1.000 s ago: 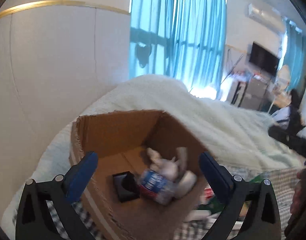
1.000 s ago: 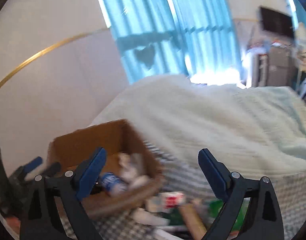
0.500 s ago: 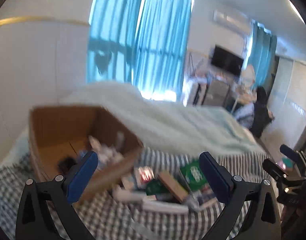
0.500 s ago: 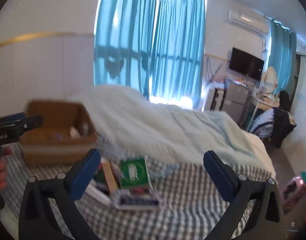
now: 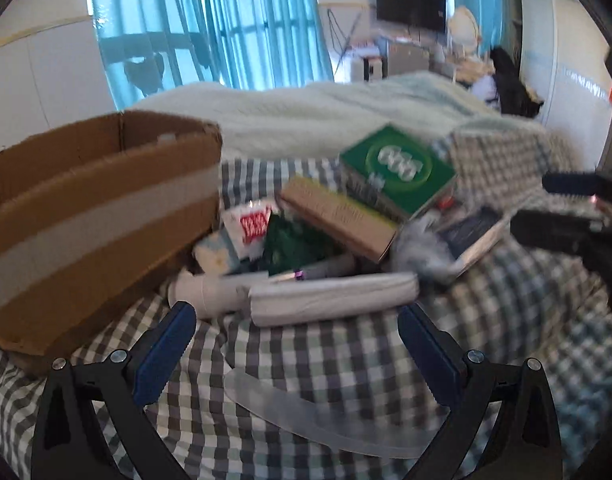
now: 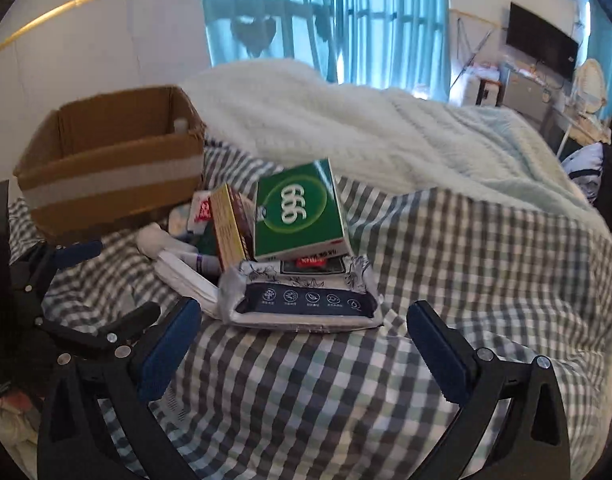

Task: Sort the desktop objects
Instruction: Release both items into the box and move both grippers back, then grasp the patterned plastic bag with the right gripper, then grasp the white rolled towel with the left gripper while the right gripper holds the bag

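Observation:
A pile of small objects lies on a checked bedsheet beside a cardboard box (image 5: 86,216) (image 6: 106,160). The pile has a green "666" box (image 5: 397,168) (image 6: 298,208), a tan box (image 5: 337,216) (image 6: 226,228), a white folded pack (image 5: 333,300), a white tube (image 5: 214,292) and a dark-labelled wipes pack (image 6: 306,300) (image 5: 469,236). My left gripper (image 5: 298,352) is open and empty, just short of the white pack. My right gripper (image 6: 302,348) is open and empty, just in front of the wipes pack.
A clear curved plastic strip (image 5: 306,412) lies on the sheet between the left fingers. A white fluffy blanket (image 6: 345,120) is heaped behind the pile. Blue curtains and a wall stand behind the bed. Each gripper shows at the edge of the other's view.
Both grippers have swung away from the cardboard box and come down towards the pile. The box interior has gone out of sight. Both grippers stayed open.

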